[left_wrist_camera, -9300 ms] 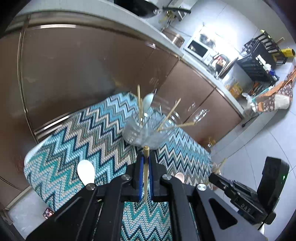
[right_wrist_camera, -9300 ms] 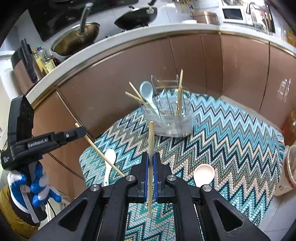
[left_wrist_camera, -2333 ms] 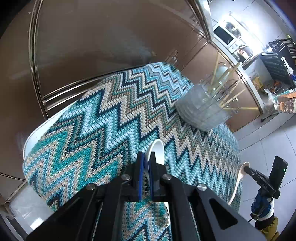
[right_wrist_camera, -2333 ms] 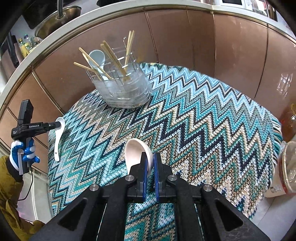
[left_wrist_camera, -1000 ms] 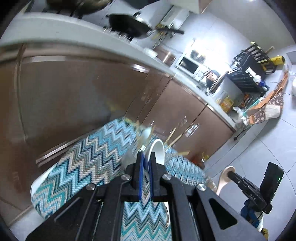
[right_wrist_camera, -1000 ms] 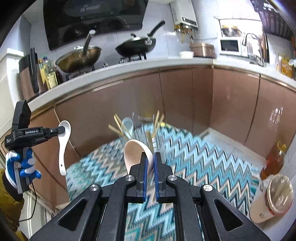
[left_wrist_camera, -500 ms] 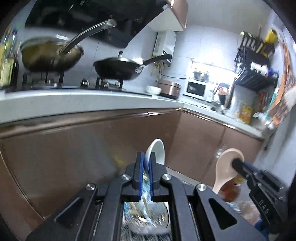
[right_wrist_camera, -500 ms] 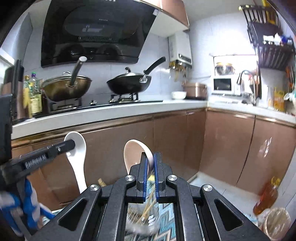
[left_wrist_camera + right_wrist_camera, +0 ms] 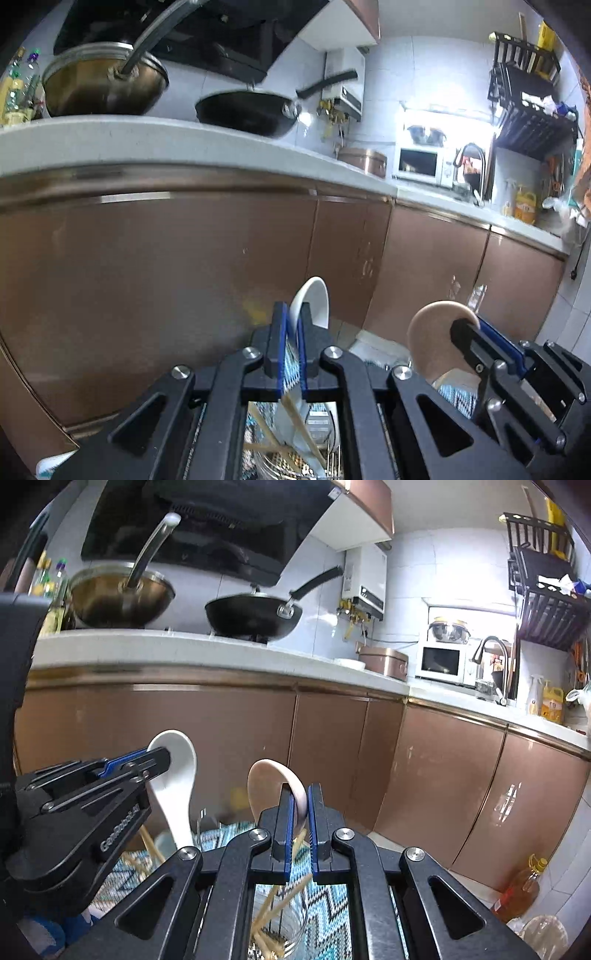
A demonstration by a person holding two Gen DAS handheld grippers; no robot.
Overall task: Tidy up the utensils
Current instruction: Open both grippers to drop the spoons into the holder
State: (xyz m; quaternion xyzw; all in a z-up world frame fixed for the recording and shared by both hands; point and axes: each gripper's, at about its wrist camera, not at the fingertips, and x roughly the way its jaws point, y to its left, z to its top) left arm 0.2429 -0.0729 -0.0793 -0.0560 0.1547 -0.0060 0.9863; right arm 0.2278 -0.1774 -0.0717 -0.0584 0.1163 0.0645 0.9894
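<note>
I hold two grippers side by side above a utensil holder, facing a row of brown kitchen cabinets (image 9: 332,746).

On the left, my left gripper (image 9: 291,325) has its jaws clenched on a white spoon (image 9: 312,301). The spoon's bowl stands up above the blue pads, and its handle runs down between them. In the right wrist view the same white spoon (image 9: 177,775) hangs bowl-up, with its handle pointing down toward the holder.

To the right of it, my right gripper (image 9: 299,805) has its jaws clamped on a beige spoon (image 9: 273,782), also bowl-up. In the left wrist view that beige spoon (image 9: 432,332) sits just beside the white one, and the two do not touch.

Below both grippers, partly hidden by their black frames, is the clear utensil holder (image 9: 288,926) with wooden chopsticks (image 9: 280,904) leaning in it at angles. It stands on a tabletop covered with a blue zigzag cloth (image 9: 328,915). Whether either spoon handle has reached the holder I cannot tell.

Behind, on the kitchen counter, from left to right: a brass-coloured wok (image 9: 118,598), a black frying pan (image 9: 255,616), and a white microwave (image 9: 443,661). A bottle of oil (image 9: 517,890) stands on the floor at lower right.
</note>
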